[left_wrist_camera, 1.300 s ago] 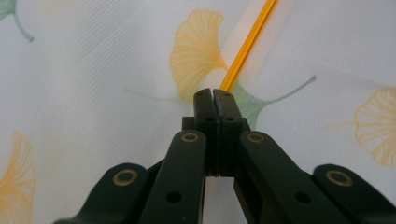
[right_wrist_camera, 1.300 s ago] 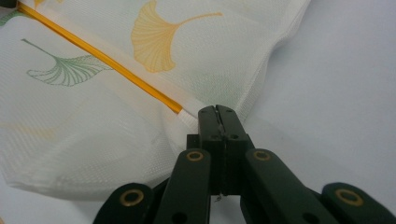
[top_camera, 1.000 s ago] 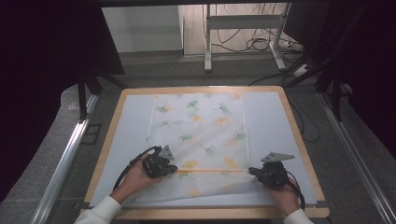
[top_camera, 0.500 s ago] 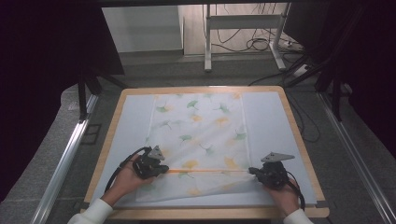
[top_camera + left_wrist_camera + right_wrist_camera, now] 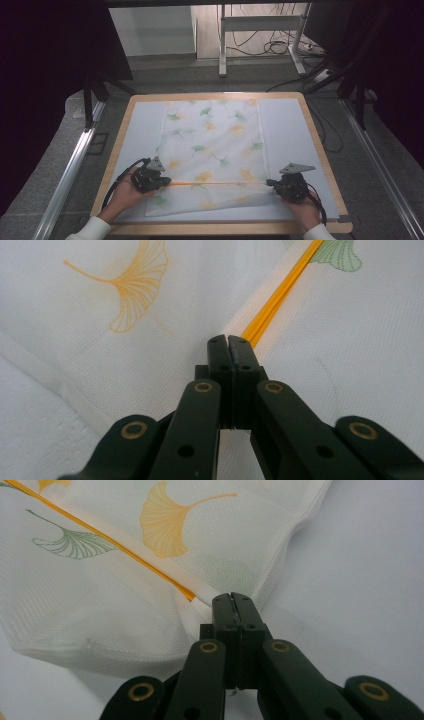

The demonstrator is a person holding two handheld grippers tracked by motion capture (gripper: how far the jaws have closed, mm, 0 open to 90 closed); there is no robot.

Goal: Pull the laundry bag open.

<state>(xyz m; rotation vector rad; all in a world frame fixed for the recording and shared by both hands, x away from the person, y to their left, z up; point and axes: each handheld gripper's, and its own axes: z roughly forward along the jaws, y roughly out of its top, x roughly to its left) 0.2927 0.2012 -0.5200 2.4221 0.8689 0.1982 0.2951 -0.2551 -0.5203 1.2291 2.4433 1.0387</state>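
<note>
A white mesh bag [image 5: 215,145] printed with green and yellow ginkgo leaves lies flat on the board. An orange zipper [image 5: 215,183] runs across its near part. At the zipper's left end my left gripper [image 5: 165,181] is shut. In the left gripper view its jaws [image 5: 228,340] are pressed together where the orange line [image 5: 280,295] starts, and whatever they pinch is hidden. My right gripper [image 5: 270,183] is shut on the white end of the zipper tape at the bag's right edge. Its tips [image 5: 231,597] sit just past the end of the orange zipper [image 5: 100,532].
The bag lies on a pale mat [image 5: 287,130] in a wooden-rimmed board [image 5: 215,95]. Metal rails [image 5: 70,165] run along both sides of the table. A table leg frame [image 5: 222,45] and cables [image 5: 270,47] are on the floor beyond.
My left gripper has slid left along the zipper line, away from the right gripper, and more orange line shows between them. The right gripper has stayed put.
</note>
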